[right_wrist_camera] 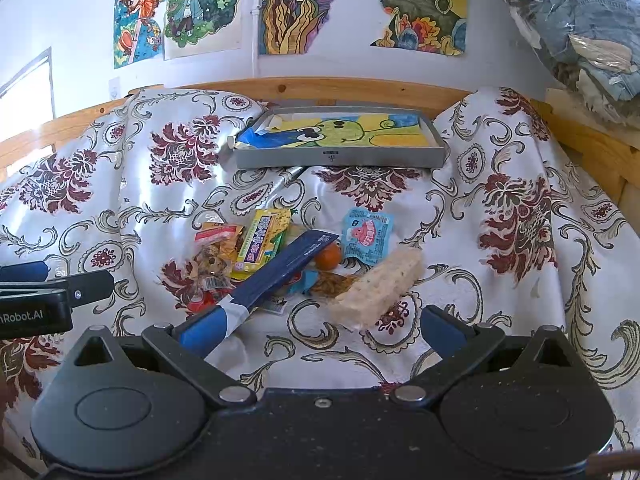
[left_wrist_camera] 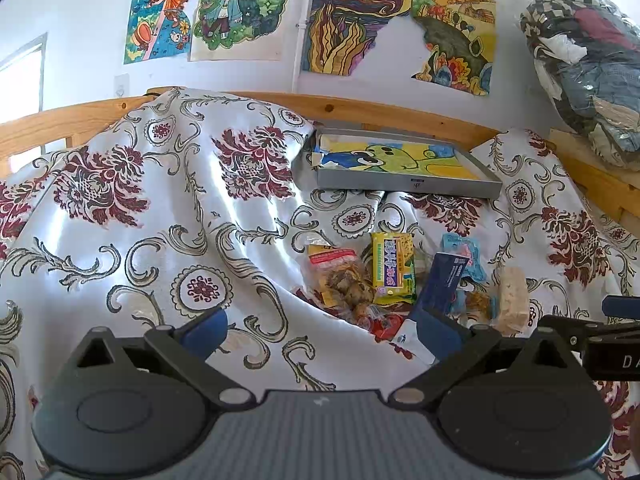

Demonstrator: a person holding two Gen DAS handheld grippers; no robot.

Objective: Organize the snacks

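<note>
A pile of snacks lies on the flowered cloth (right_wrist_camera: 500,304). It holds a yellow packet (right_wrist_camera: 264,244) (left_wrist_camera: 392,268), a clear bag of brown pieces (right_wrist_camera: 216,258) (left_wrist_camera: 346,280), a long dark blue packet (right_wrist_camera: 288,268) (left_wrist_camera: 442,284), a light blue pouch (right_wrist_camera: 368,236), a small orange (right_wrist_camera: 329,258) and a pale rice bar (right_wrist_camera: 380,288) (left_wrist_camera: 514,300). My right gripper (right_wrist_camera: 324,332) is open just short of the pile, the blue packet's near end by its left finger. My left gripper (left_wrist_camera: 320,332) is open, left of the pile, with nothing between its fingers.
A shallow grey tray (right_wrist_camera: 340,156) (left_wrist_camera: 408,186) lined with a frog drawing rests at the back, by the wooden rail (right_wrist_camera: 320,88). The cloth bulges high at the left (left_wrist_camera: 160,184). A plastic bag of clothes (left_wrist_camera: 588,64) sits at the upper right.
</note>
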